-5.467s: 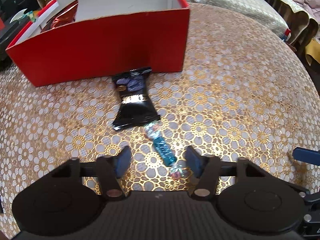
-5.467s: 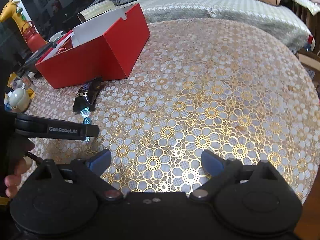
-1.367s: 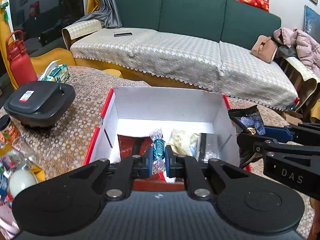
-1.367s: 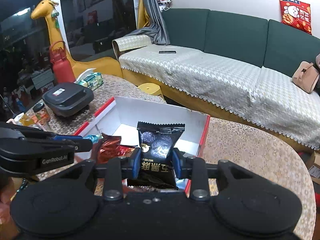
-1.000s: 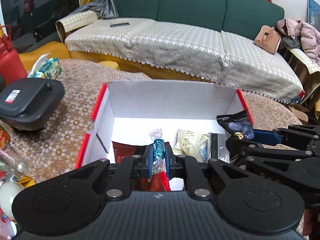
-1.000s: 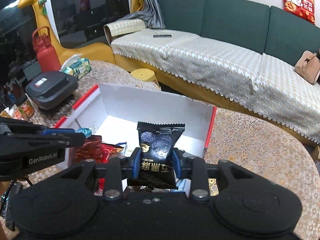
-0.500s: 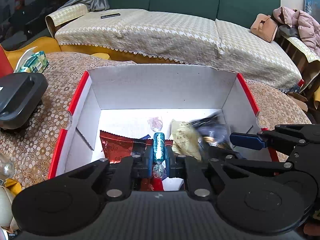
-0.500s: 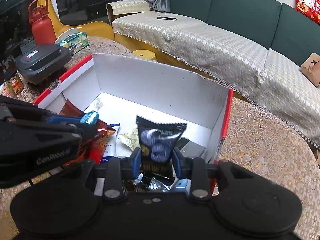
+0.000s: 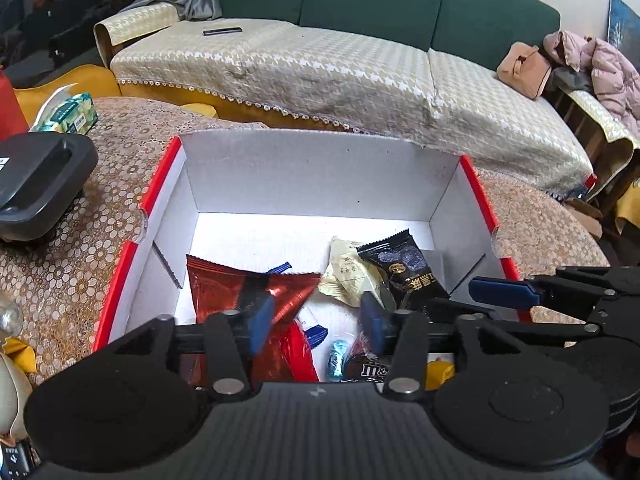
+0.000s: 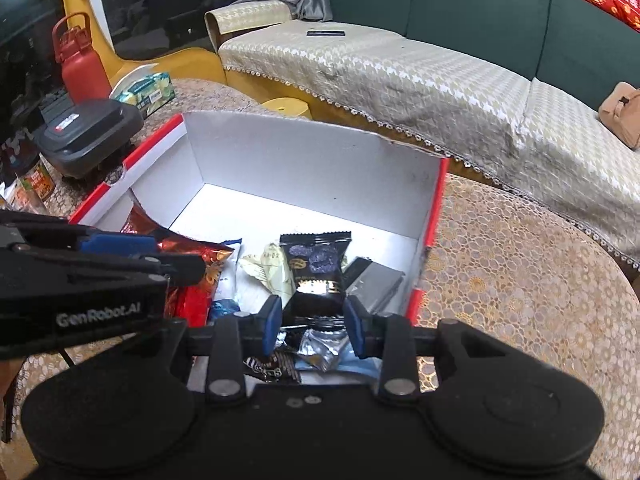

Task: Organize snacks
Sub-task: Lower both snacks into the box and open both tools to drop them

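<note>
A red box with a white inside point(image 9: 312, 168) point(image 10: 304, 152) stands on the patterned table and holds several snacks. My left gripper point(image 9: 316, 320) is open above its near end, and the blue-wrapped candy point(image 9: 335, 360) lies in the box below it. My right gripper point(image 10: 314, 322) has its jaws apart on either side of the black snack packet point(image 10: 318, 272) point(image 9: 404, 268), which rests tilted on the other snacks. A red foil bag point(image 9: 256, 292), a cream packet point(image 9: 348, 272) and a silver packet point(image 10: 374, 282) also lie inside.
A black lidded container point(image 9: 36, 184) point(image 10: 90, 132), a tissue pack point(image 9: 68, 114) and a red bottle point(image 10: 82, 64) stand left of the box. A sofa with a cream cover point(image 9: 320, 64) runs behind the table. Bare tablecloth point(image 10: 512, 264) lies right of the box.
Both grippers lowered over the box. The left jaws opened and the blue candy dropped into the box. The right jaws opened and the black packet now rests on the snacks.
</note>
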`<action>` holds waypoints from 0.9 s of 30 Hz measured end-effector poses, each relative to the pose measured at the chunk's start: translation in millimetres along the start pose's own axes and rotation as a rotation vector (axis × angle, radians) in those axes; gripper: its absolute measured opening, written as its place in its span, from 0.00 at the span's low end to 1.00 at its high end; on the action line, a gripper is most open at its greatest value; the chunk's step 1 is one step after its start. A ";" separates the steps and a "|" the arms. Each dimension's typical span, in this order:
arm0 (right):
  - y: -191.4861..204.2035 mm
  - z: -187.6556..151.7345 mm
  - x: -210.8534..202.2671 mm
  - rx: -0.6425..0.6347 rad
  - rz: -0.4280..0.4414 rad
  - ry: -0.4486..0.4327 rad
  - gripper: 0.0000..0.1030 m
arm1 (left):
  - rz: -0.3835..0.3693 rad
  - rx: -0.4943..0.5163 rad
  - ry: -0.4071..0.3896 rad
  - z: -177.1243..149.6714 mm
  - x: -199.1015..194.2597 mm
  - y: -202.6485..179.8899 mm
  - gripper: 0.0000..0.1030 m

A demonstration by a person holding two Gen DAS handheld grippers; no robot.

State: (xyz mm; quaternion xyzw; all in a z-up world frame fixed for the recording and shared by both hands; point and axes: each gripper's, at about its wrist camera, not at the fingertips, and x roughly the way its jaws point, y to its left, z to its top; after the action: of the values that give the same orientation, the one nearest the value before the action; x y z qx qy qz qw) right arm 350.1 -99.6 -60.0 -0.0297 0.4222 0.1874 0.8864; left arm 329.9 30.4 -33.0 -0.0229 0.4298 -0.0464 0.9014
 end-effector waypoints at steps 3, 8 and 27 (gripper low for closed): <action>-3.9 -1.6 -10.8 0.015 0.019 -0.012 0.33 | -0.004 -0.003 -0.016 -1.1 -10.2 -0.2 0.56; -5.5 -3.0 -30.0 0.027 0.031 -0.040 0.34 | -0.008 0.000 -0.049 -4.0 -30.4 -3.3 0.66; -15.5 -21.0 -107.0 0.090 0.071 -0.167 0.80 | -0.016 0.029 -0.181 -21.0 -110.2 -11.3 0.83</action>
State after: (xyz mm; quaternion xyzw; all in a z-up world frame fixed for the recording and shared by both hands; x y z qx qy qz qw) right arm 278.8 -151.2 6.2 0.0409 0.3558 0.2011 0.9117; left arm 243.8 30.5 39.8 -0.0176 0.3458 -0.0577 0.9364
